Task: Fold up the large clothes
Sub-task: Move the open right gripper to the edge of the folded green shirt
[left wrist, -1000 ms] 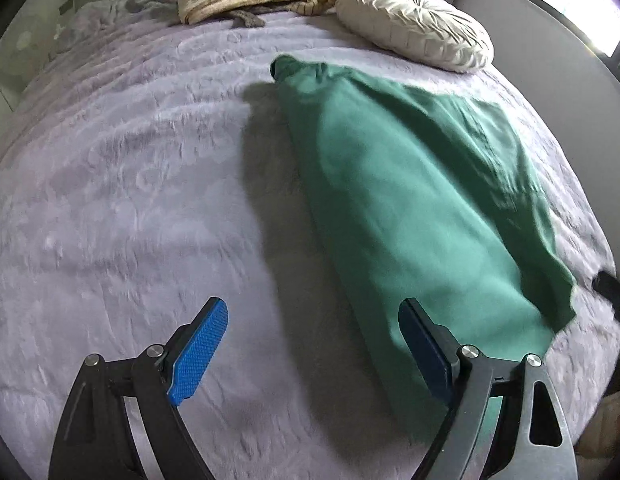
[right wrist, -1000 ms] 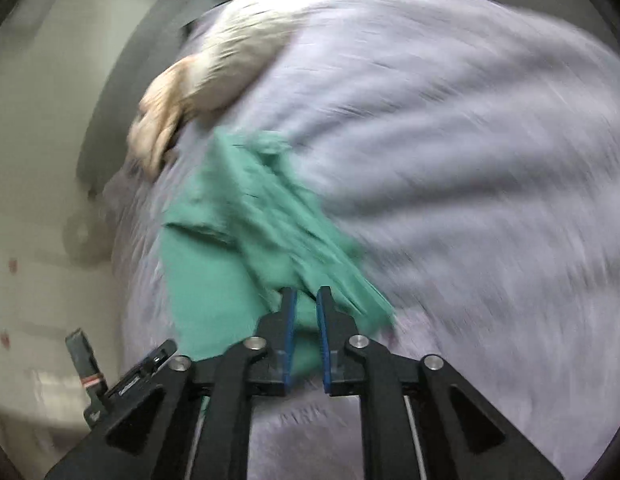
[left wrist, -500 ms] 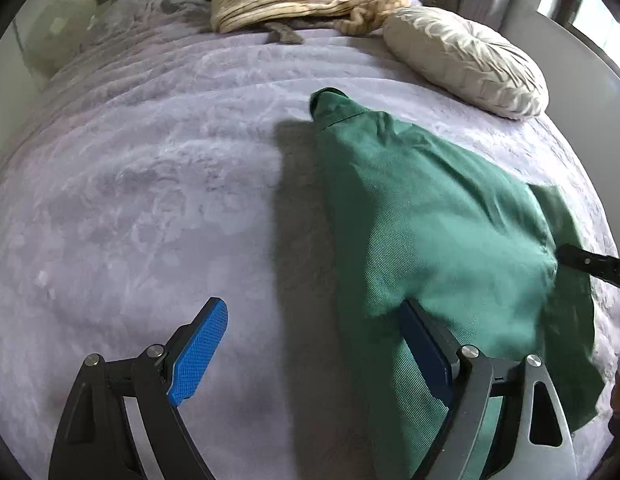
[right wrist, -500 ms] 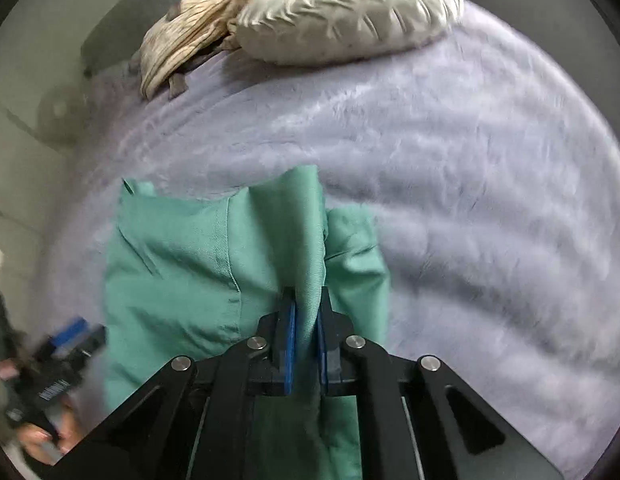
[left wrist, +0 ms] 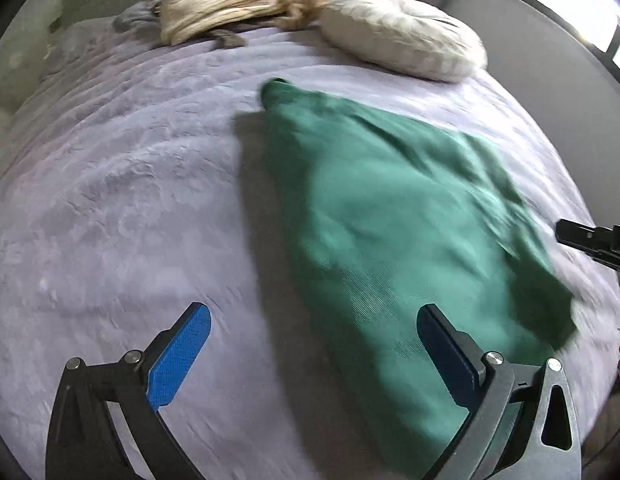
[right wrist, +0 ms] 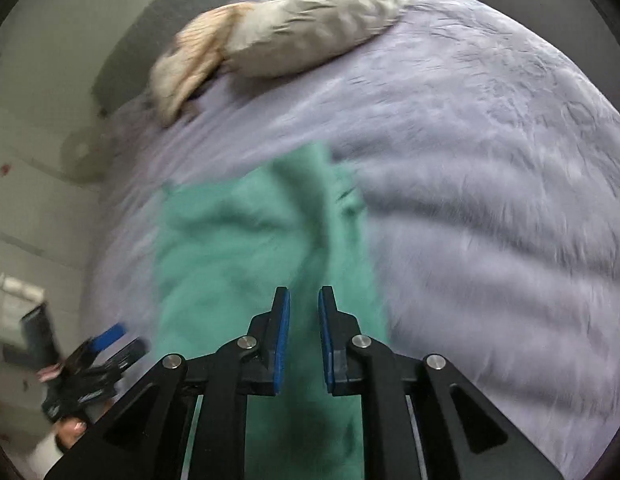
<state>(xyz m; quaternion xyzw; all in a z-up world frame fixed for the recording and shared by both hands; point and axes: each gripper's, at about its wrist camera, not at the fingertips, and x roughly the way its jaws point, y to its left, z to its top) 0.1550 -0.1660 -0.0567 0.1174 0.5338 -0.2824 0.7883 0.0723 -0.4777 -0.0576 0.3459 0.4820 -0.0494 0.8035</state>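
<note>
The right gripper (right wrist: 303, 302), clamped on a fold of the green garment (left wrist: 390, 232) half a second ago, has let go: its blue pads now stand a narrow gap apart with nothing between them, poised over the cloth. The left gripper (left wrist: 314, 328) stays spread wide and holds nothing, one finger over the cloth's near edge. The garment has dropped flat. It is a woven green fabric, softly creased, a long tapering shape lying toward the right side of the bed (left wrist: 109, 200), which wears a plush lilac cover. A pleated cream cushion (left wrist: 402, 36) and a beige striped cloth (left wrist: 237, 4) sit at the far edge.
</note>
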